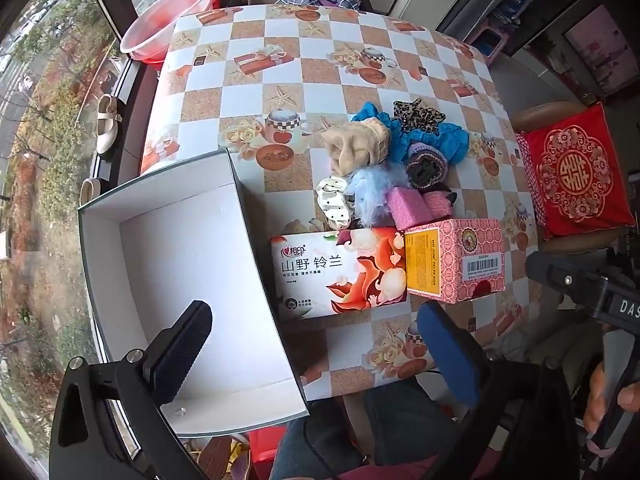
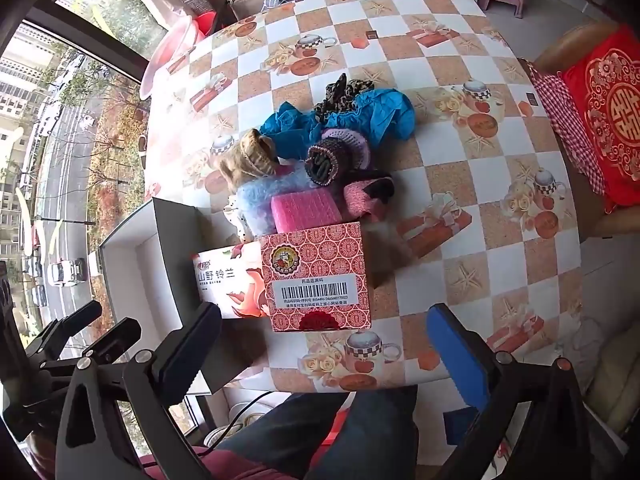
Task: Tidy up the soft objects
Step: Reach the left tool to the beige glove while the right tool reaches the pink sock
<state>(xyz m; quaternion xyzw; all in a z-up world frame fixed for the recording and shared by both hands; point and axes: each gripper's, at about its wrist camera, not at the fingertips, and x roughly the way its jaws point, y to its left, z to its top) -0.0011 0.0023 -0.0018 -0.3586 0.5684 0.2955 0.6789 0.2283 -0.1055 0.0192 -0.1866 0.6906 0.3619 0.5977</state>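
At the bottom of the left wrist view, the left gripper (image 1: pixel 316 354) is spread wide with nothing in it, over the open white cardboard box (image 1: pixel 192 264) and the checkered tablecloth (image 1: pixel 280 80). Low in the right wrist view, the right gripper (image 2: pixel 324 354) is spread wide and empty too, just below the pink patterned carton (image 2: pixel 320 276). Above it, mid-frame, lies the pile of soft fluffy cloth things (image 2: pixel 320 156), with a white flowered tissue box (image 1: pixel 340 270) beside the carton.
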